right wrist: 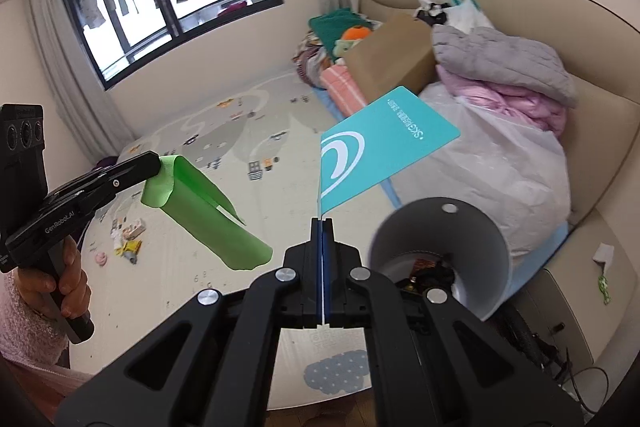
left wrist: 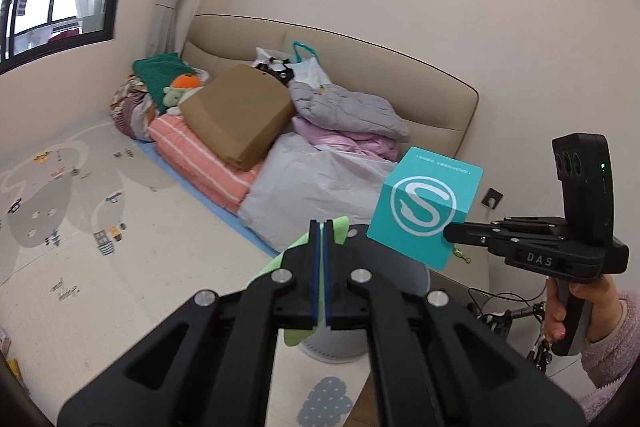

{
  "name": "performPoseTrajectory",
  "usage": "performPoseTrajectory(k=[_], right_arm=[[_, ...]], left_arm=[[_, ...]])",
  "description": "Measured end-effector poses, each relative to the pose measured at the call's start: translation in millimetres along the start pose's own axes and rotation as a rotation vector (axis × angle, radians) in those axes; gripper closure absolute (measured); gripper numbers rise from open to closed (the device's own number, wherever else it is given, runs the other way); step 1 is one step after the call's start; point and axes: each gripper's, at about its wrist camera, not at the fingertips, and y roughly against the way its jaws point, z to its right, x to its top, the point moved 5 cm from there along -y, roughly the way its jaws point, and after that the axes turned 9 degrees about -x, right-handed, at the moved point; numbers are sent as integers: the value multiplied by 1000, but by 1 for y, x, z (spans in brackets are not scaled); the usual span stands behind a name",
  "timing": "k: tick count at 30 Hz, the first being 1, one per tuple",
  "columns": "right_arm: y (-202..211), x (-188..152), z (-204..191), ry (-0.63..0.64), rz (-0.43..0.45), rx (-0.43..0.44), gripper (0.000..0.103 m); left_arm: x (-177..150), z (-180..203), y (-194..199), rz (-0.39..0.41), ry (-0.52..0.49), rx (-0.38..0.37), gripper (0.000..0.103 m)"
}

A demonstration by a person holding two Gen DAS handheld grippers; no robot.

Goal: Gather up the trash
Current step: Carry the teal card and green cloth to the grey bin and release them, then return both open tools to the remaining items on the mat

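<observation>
The left gripper (right wrist: 160, 163) has its jaws pressed together on one end of a green wrapper (right wrist: 204, 211), which hangs down and to the right from the tips, in the air above the play mat (right wrist: 224, 131). The right gripper (right wrist: 322, 223) is closed as well, and it pinches the lower corner of a flat teal box (right wrist: 380, 147) with a white round logo; the box stands up and leans away from the tips. Just to the right of this gripper, near the camera, is a grey bin (right wrist: 448, 231) with an open mouth, and some dark and red trash lies inside it. More small litter (right wrist: 128, 239) is scattered on the mat at the left. Far behind, a sofa (left wrist: 432, 99) is loaded with folded bedding, a brown paper bag (left wrist: 244, 115) and a large pale plastic sack (right wrist: 500, 163).
</observation>
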Motion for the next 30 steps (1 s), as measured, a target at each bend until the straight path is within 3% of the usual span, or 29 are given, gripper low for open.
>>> performPoseTrajectory(k=[6,11,17,19,20,21,22,23,24,30], right_arm=[[8,-14,68,-71,-12,-83,103],[2,-18,95,-107,-20,-111,103],[-7,-13,110,-122,-24,-135,103],[-9,-11,115,-145,-19,-137,102],[-9,-10,117,-158,-18,-135,101],[-11,-9,120,-170,-24,-138,89],[-12,-8,122,-177,-29,-144,61],[-12,-7,123,-183,-22,-157,49],[-10,-6,124,-187,-5,-170,42],[-9,-7,121,-187,-14,-170,42]], left_arm=[[14,41,-62,-34,-48,-103,101],[19,69,-98,-63,-95,-145,101],[27,75,-129,-91,-119,-164,101],[28,74,-136,-99,-123,-159,96],[28,73,-142,-111,-126,-143,91],[28,70,-146,-123,-127,-119,82],[27,68,-148,-125,-123,-98,50],[28,65,-148,-108,-116,-89,28],[28,64,-146,-90,-111,-92,27],[19,54,-141,-122,-118,-50,27]])
